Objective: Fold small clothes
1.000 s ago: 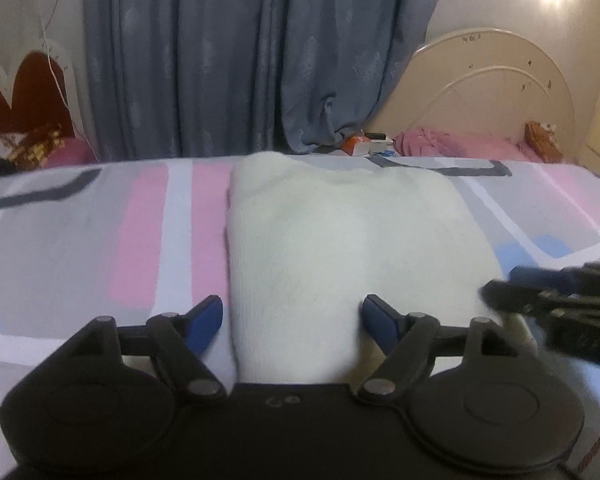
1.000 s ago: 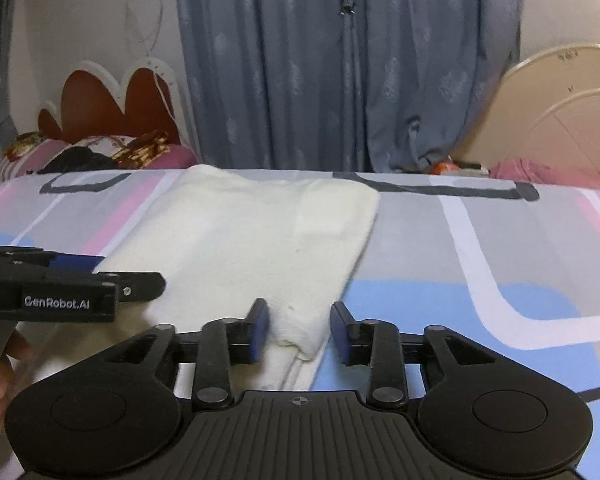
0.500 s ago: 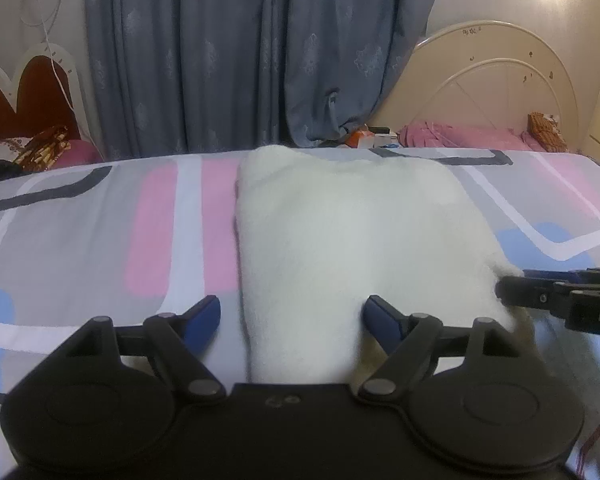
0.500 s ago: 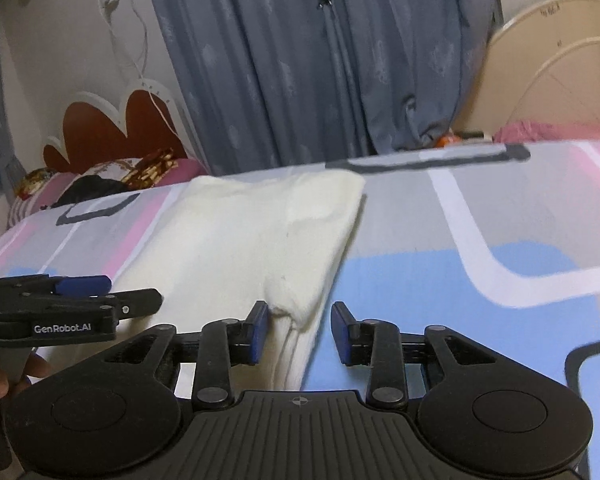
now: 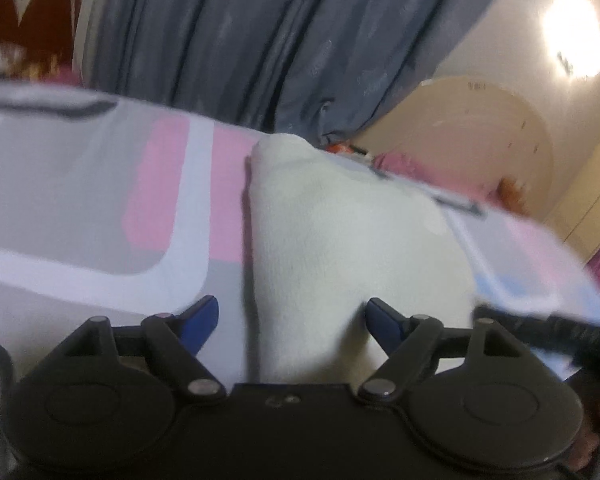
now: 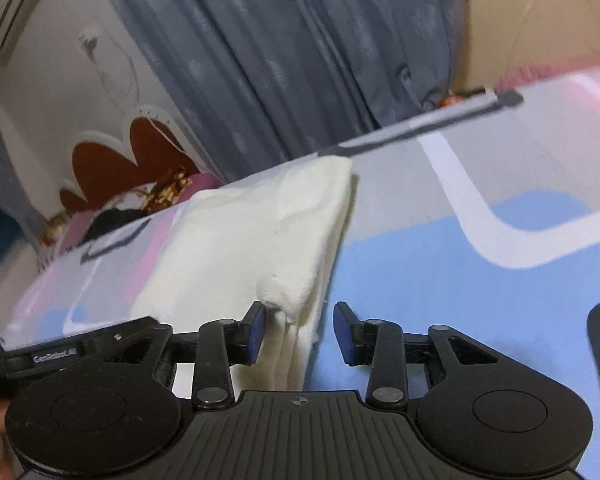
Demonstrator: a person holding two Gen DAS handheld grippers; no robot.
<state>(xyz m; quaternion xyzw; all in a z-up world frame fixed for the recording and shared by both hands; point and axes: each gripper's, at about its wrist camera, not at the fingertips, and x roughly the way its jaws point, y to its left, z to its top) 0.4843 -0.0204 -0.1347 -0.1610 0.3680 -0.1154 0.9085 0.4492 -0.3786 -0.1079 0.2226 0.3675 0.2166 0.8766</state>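
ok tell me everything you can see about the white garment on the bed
The white garment is cream, soft and fuzzy like knit or fleece. It lies folded in layers on the patterned bedsheet, its stacked edges showing at the near corner. That corner sits between the open fingers of the right gripper, the left pad about touching it. Its other near edge lies between the open fingers of the left gripper. Neither gripper has closed on it.

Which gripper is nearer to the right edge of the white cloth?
The right gripper. Its open fingers sit around the near right corner of the white cloth. The left gripper is also open, with the cloth's left edge between its fingers.
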